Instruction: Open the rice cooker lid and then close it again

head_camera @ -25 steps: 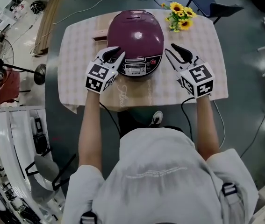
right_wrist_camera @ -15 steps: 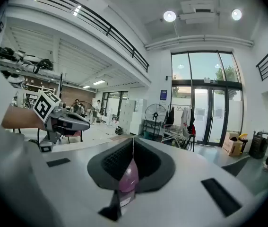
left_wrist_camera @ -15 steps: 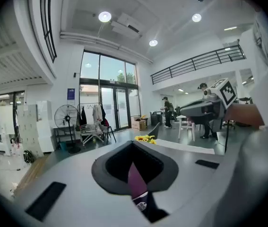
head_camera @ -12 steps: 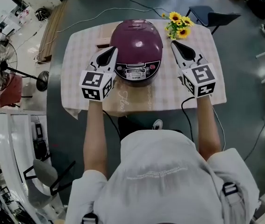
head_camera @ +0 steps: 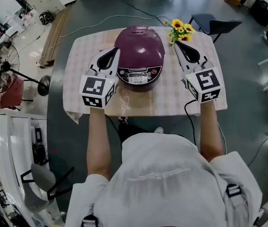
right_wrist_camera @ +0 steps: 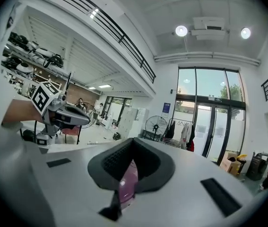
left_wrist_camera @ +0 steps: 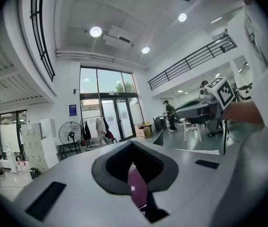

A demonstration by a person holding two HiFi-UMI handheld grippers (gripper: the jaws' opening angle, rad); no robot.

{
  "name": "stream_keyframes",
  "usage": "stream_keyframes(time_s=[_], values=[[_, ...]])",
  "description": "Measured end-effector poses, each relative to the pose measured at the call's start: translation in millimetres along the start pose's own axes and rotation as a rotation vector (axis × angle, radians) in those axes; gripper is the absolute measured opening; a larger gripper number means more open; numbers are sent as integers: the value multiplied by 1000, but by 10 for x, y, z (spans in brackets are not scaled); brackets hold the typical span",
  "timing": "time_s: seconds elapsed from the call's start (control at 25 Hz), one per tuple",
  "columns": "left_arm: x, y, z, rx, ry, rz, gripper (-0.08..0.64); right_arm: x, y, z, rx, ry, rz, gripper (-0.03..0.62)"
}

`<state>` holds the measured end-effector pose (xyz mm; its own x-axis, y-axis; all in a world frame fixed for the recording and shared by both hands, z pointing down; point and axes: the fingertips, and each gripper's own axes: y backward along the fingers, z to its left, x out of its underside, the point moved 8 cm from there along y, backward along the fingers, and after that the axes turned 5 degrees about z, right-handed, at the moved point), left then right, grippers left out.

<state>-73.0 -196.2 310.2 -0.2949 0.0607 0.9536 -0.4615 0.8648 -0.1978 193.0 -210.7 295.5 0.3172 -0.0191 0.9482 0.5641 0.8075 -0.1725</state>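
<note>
The rice cooker (head_camera: pixel 140 46) sits at the upper middle of the head view, on a tabletop (head_camera: pixel 77 79) covered with a pale checked cloth. Its dark purple lid (head_camera: pixel 140 39) is down, and its control panel (head_camera: pixel 138 74) faces the person.

The left hand-held gripper (head_camera: pixel 112 55) lies just left of the cooker, with its black jaws pointing toward the upper right. The tips overlap the cooker's left edge in the picture, but whether they touch it cannot be told. In the left gripper view the jaws are clenched, tips together, with nothing between them. A strip of the purple cooker shows through the gap below the tips.

The right hand-held gripper (head_camera: pixel 178 46) lies just right of the cooker, apart from it, with its jaws pointing toward the upper left. In the right gripper view its jaws are also clenched and empty, with the same purple showing behind them.

A bunch of yellow flowers (head_camera: pixel 181 28) stands at the tabletop's upper right, near the right jaw tips. A dark chair (head_camera: pixel 214 21) stands beyond it on the floor. A standing fan (head_camera: pixel 1 70) is at the left edge of the frame.
</note>
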Motion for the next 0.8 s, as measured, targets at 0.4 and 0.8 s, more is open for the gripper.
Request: stream_keyframes(time_s=[0.4, 0.8], values=[[-206, 243, -1, -67, -30, -41, 15, -150, 112, 48, 1, 7, -37, 25], [-339, 339, -118, -58, -68, -58, 15, -192, 145, 118, -9, 18, -45, 25]])
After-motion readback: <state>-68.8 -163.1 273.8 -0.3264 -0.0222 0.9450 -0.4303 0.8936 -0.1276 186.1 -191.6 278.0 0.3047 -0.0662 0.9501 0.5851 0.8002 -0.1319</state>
